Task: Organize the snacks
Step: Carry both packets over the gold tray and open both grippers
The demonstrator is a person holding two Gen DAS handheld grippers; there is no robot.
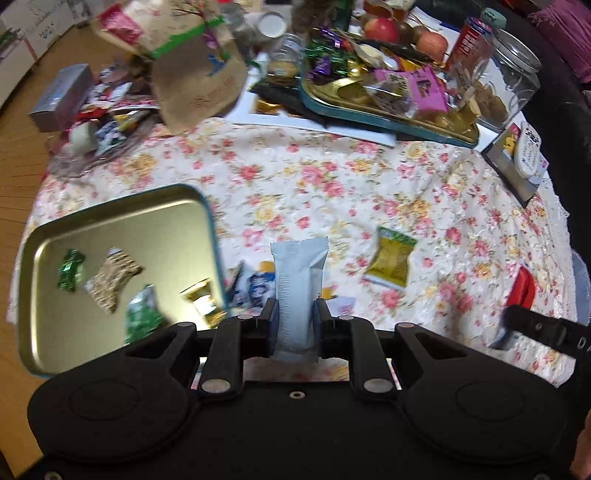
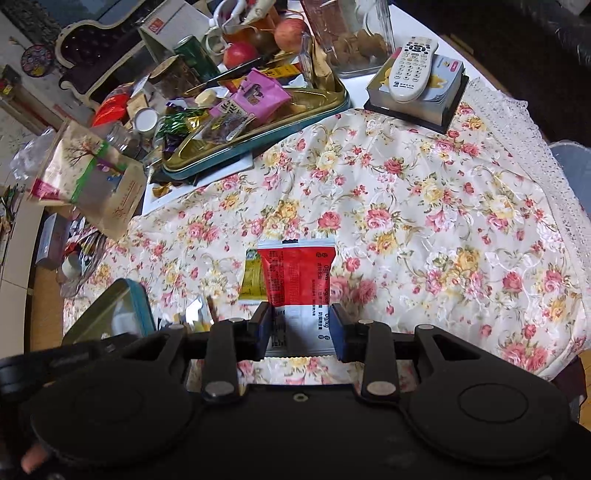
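My left gripper (image 1: 294, 314) is shut on a grey-blue snack packet (image 1: 299, 284), held above the floral tablecloth. To its left lies a gold tin tray (image 1: 122, 218) holding several wrapped snacks. A yellow-green snack packet (image 1: 390, 258) lies on the cloth to the right; it also shows in the right wrist view (image 2: 254, 275). My right gripper (image 2: 301, 323) is shut on a red and white snack packet (image 2: 299, 280), held above the cloth. The right gripper's side and red packet show at the left view's right edge (image 1: 524, 291).
A second gold tray (image 2: 325, 107) piled with snacks sits at the back. Around it are a paper bag (image 2: 92, 184), glass jars (image 1: 513, 81), apples (image 2: 291, 33) and a remote (image 2: 410, 70) on a box. Loose wrappers (image 1: 255, 284) lie beside the near tray.
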